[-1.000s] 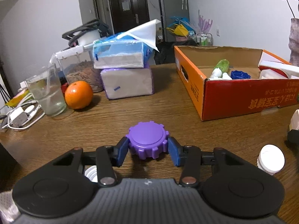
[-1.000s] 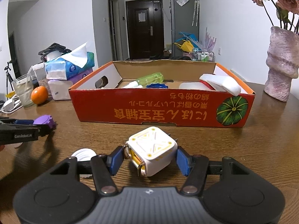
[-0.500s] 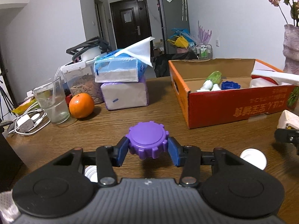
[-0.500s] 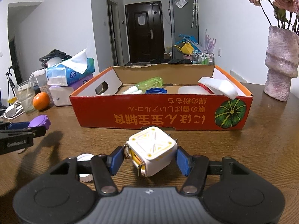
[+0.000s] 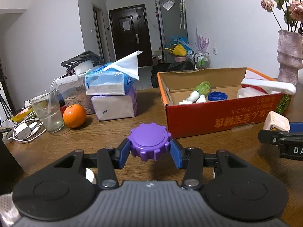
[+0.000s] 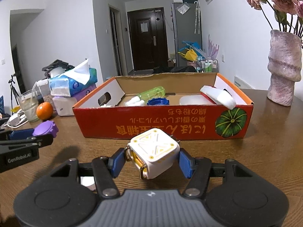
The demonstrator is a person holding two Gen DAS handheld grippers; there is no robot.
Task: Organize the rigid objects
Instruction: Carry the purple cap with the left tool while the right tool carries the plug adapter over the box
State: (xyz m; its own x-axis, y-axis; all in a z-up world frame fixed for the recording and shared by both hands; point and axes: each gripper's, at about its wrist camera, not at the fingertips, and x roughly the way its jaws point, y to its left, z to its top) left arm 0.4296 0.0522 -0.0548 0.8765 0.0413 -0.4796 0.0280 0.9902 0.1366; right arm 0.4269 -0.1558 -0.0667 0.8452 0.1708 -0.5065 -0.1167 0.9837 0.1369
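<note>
Purple cap point(image 5: 150, 141) is sitting low centre in the left wrist frame, the left gripper point(image 5: 150, 152) pinching it between blue jaws and tilting slightly down above the wooden surface point(image 5: 106, 136). The right gripper point(image 6: 153, 161), angled likewise, is clamping a white cube point(image 6: 153, 158) in front of the red box point(image 6: 170, 124), which is holding a blue cap point(image 6: 158, 102) and green bottle point(image 6: 151, 94).
</note>
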